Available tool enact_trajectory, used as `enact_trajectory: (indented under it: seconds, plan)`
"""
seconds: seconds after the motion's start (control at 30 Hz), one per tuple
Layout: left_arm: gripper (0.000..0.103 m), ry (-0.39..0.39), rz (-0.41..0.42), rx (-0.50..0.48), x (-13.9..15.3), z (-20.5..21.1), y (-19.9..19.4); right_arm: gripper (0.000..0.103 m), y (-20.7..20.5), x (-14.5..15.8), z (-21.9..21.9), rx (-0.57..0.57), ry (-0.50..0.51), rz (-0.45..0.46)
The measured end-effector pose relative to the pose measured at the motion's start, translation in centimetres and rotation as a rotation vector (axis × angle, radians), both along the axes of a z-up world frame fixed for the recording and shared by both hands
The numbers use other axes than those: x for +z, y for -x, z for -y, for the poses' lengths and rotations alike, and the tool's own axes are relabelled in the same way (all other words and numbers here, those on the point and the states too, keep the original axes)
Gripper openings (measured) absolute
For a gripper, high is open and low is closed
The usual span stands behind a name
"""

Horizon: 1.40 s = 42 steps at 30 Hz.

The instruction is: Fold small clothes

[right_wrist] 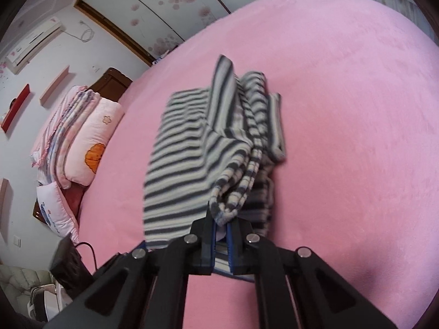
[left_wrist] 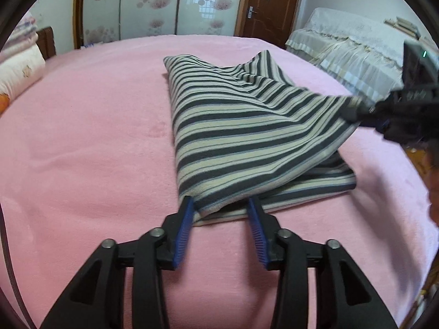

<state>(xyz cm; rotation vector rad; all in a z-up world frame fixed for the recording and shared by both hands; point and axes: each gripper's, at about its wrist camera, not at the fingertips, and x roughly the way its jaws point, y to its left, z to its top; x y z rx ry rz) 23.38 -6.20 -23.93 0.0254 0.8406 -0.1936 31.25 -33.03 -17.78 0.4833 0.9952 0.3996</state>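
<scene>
Left gripper [left_wrist: 221, 205] stands with its blue pads parted at the near edge of the striped garment [left_wrist: 247, 126], a bit of the hem lying between them and neither pad pressing on it. Right gripper [right_wrist: 221, 220] is clamped on a bunched, lifted edge of the same cloth. All round lies the pink blanket [left_wrist: 82, 137] of the bed, bare near the cloth. Pillows [right_wrist: 90, 142] and folded quilts are stacked at the far left by the headboard; sliding wardrobe doors [left_wrist: 153, 2] with flowers and a brown door [left_wrist: 270, 5] stand beyond. Dark and cream stripes run across the garment, partly folded, its right side raised off the lower layer.
</scene>
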Motion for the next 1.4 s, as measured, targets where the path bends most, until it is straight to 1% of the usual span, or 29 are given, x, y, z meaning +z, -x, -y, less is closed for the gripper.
enact_trajectory:
  seconds: [0.03,0.07,0.17,0.2,0.23,0.27,0.3,0.33,0.4,0.43,0.53,0.63,0.67,0.77,0.87,0.93,1.0,1.03,1.07,1.1,1.13,1.17,1.2,1.23,1.3,1.37,1.4]
  plan:
    - [0.053,-0.024,0.006,0.021,-0.1,0.1,0.0,0.006,-0.1,0.3,-0.1,0.003,-0.004,0.003]
    - [0.053,-0.044,0.006,0.036,-0.2,0.2,-0.1,0.006,-0.1,0.6,-0.2,0.003,-0.008,0.005]
    - [0.053,-0.048,0.0,0.063,-0.2,0.2,-0.5,0.006,0.0,1.3,-0.5,0.003,-0.016,0.017]
    - [0.05,-0.044,0.003,0.071,-0.1,0.1,-0.7,0.006,0.0,1.3,-0.5,0.003,-0.017,0.018]
    - [0.038,-0.028,0.01,0.081,0.2,-0.2,-0.9,0.006,0.1,1.4,-0.5,0.003,-0.018,0.019]
    - [0.031,-0.011,0.011,0.085,0.5,-0.4,-1.1,0.006,0.1,1.3,-0.6,0.001,-0.019,0.019]
    - [0.017,0.003,0.012,0.089,0.8,-0.7,-1.3,0.006,0.2,1.3,-0.6,-0.002,-0.023,0.016]
    - [0.011,0.012,0.014,0.097,1.0,-0.9,-1.4,0.006,0.3,1.2,-0.5,-0.007,-0.029,0.014]
    - [0.009,0.046,0.026,0.12,1.6,-1.7,-1.4,0.005,0.6,1.0,-0.3,-0.025,-0.042,0.014]
    - [0.009,0.08,0.027,0.134,1.9,-2.3,-1.3,0.005,0.8,0.9,-0.2,-0.034,-0.048,0.018]
    - [0.009,0.144,0.018,0.169,2.1,-4.0,-1.1,0.005,2.0,0.2,-0.2,-0.06,-0.072,0.017]
    - [0.009,0.207,-0.027,0.187,1.1,-5.5,-1.1,0.005,3.5,-1.6,-0.6,-0.081,-0.087,-0.006]
    - [0.009,0.237,-0.055,0.189,0.5,-5.9,-1.2,0.005,4.1,-2.2,-0.8,-0.092,-0.084,-0.009]
    - [0.009,0.309,-0.103,0.213,-0.8,-7.2,-1.3,0.005,5.5,-3.9,-0.8,-0.144,-0.095,-0.01]
    - [0.009,0.335,-0.135,0.207,-1.7,-7.6,-1.6,0.005,6.1,-5.7,-0.9,-0.174,-0.11,-0.045]
    - [0.013,0.346,-0.15,0.198,-2.0,-7.8,-1.8,0.005,6.3,-6.5,-1.1,-0.181,-0.106,-0.058]
    - [0.018,0.363,-0.172,0.174,-1.8,-8.0,-2.0,0.007,6.3,-6.3,-1.3,-0.178,-0.082,-0.053]
    - [0.025,0.363,-0.185,0.163,-1.6,-8.1,-2.0,0.008,6.3,-5.9,-1.4,-0.17,-0.059,-0.053]
    - [0.029,0.363,-0.202,0.151,-1.4,-8.2,-2.1,0.01,6.2,-5.2,-1.6,-0.156,-0.017,-0.05]
    - [0.04,0.365,-0.221,0.136,-1.2,-8.2,-2.0,0.017,6.1,-4.5,-1.9,-0.143,0.024,-0.048]
    - [0.054,0.364,-0.24,0.127,-1.0,-8.3,-1.9,0.021,6.0,-3.7,-2.2,-0.133,0.067,-0.042]
    - [0.058,0.357,-0.257,0.122,-0.4,-8.6,-1.4,0.027,5.9,-2.6,-2.3,-0.124,0.116,-0.023]
    - [0.064,0.352,-0.253,0.125,0.2,-8.8,-1.2,0.034,5.8,-1.6,-2.3,-0.121,0.151,-0.005]
    - [0.066,0.338,-0.237,0.128,1.1,-9.1,-1.0,0.038,5.7,-1.0,-2.1,-0.12,0.169,0.008]
    - [0.066,0.319,-0.199,0.125,2.6,-9.7,-0.7,0.047,5.2,0.8,-1.3,-0.122,0.189,0.047]
    - [0.066,0.317,-0.148,0.132,4.3,-10.1,-1.6,0.053,3.8,2.2,-0.7,-0.11,0.172,0.084]
    - [0.067,0.322,-0.127,0.133,4.8,-10.3,-2.3,0.053,3.0,2.7,-0.5,-0.109,0.168,0.096]
